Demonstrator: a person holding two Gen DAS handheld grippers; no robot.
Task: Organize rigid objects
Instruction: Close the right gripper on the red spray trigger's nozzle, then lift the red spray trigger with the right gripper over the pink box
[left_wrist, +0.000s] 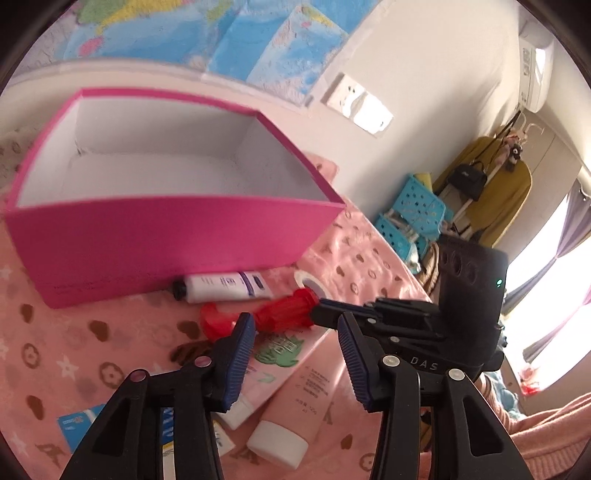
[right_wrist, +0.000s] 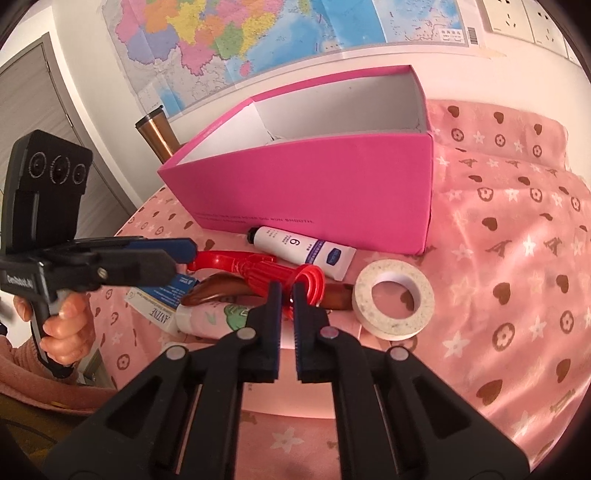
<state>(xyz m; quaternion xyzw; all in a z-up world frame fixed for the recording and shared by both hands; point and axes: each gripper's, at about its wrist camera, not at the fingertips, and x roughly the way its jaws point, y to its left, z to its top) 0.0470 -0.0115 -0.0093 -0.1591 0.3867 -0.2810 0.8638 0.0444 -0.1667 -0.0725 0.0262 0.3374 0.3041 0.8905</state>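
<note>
A red plastic tool with a ribbed shaft and a hooked end lies on the pink cloth in front of the open pink box. My right gripper is shut on the tool's flared end. In the left wrist view its black tips meet the red tool. My left gripper stands open just above the pile, with nothing pressed between its blue pads. From the right wrist view, the left gripper hovers over the tool's hooked end, held by a hand. The pink box looks empty inside.
A white tube lies against the box front. A tape roll sits right of the tool, with a brown clip under it. Pink tubes and a blue-and-white carton lie nearer. A copper tumbler stands behind the box.
</note>
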